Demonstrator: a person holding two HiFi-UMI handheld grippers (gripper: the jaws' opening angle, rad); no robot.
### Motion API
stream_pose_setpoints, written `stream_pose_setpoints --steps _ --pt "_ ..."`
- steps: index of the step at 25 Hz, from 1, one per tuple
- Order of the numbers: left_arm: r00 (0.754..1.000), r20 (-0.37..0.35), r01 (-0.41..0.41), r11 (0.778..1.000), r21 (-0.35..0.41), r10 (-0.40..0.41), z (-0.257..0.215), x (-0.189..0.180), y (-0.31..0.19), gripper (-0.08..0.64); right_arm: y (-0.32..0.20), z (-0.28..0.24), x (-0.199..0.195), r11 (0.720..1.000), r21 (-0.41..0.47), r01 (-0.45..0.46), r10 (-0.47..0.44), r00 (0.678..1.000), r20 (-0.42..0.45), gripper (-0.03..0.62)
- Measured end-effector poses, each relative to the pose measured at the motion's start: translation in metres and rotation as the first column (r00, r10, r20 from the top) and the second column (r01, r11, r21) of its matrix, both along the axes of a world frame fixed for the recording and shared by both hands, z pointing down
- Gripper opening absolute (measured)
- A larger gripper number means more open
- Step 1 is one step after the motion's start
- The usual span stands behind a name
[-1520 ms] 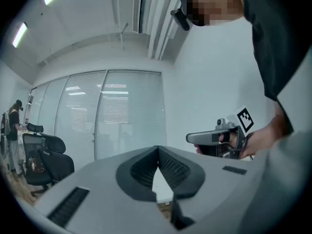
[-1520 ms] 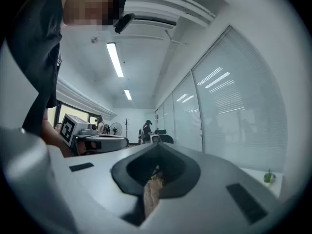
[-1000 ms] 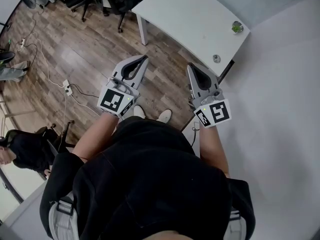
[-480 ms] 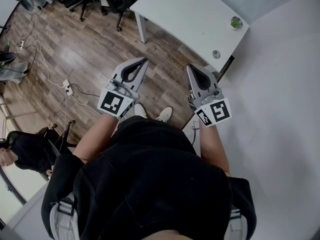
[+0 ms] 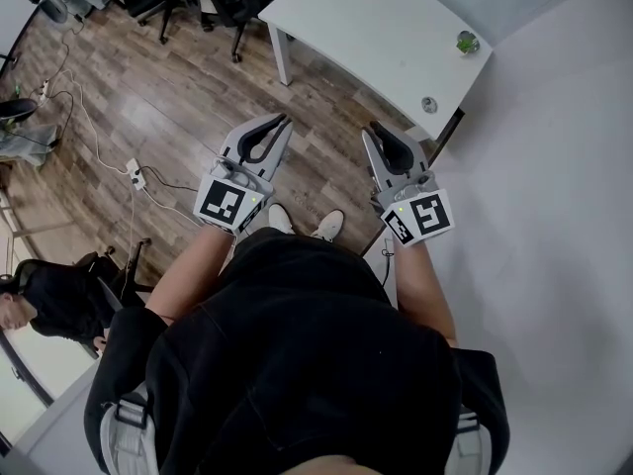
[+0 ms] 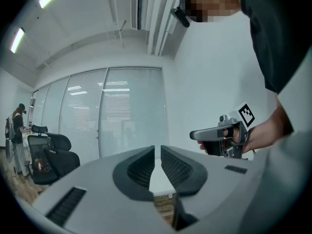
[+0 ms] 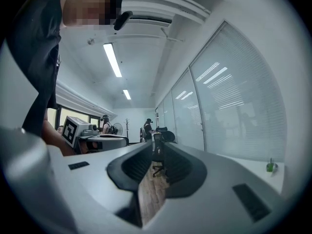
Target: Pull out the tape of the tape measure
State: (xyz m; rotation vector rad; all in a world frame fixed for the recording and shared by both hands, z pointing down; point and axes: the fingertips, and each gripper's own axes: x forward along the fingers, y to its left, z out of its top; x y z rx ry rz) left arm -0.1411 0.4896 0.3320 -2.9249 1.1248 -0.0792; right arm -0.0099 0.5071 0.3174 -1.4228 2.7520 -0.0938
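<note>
Table [image 5: 366, 28] ahead; floor [image 5: 178, 107] seemingly open.

A: Floor [image 5: 178, 97], 10 o'clock?
B: Wood planks, brown, grainy, low sheen.
A: Table [image 5: 366, 28], 12 o'clock?
B: White top, smooth, matt.
A: Person's top [image 5: 297, 364], 6 o'clock?
B: Black cloth, matt, softly creased.

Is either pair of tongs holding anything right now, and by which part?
Nothing is held. The left tongs and right tongs have just been opening slightly, with nothing between them.
</note>
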Motion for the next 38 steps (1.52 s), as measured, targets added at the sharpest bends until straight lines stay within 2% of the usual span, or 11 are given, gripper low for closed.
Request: stream_pose_setpoints --steps 2,8,12,18,28,38 --pt "1.0 0.001 0.004 1.0 -0.004 -0.004 0.001 -0.003 0.0 0.092 0.0 0.0 -0.001 1.0 -0.001 -0.002 0.002 1.0 0.0 0.123" --pt "0.999 -0.018 0.029 1.0 -0.013 -0.029 0.001 -0.013 0.0 0.274 0.004 -0.003 -0.005 1.0 0.013 -0.001 0.001 1.0 0.006 0.241" --pt "0.999 -0.03 0.037 0.999 -0.013 -0.037 0.0 -0.02 0.001 0.327 0.004 -0.001 -0.012 1.0 0.01 0.013 -0.014 1.0 0.004 0.296" --pt "0.999 -0.018 0.05 0.999 -0.004 -0.05 0.0 -0.031 0.004 0.345 0.005 0.0 -0.023 1.0 0.005 0.028 -0.028 1.0 0.004 0.345" --pt "0.999 0.011 0.041 0.999 -0.003 -0.041 0.007 -0.037 0.001 0.348 0.002 0.008 -0.031 1.0 0.0 0.027 -0.027 1.0 -0.004 0.353" --pt "1.0 -0.012 0.018 1.0 -0.009 -0.018 0.008 -0.071 -0.008 0.348 -0.003 0.012 -0.068 1.0 -0.016 0.016 -0.016 0.999 -0.034 0.353"
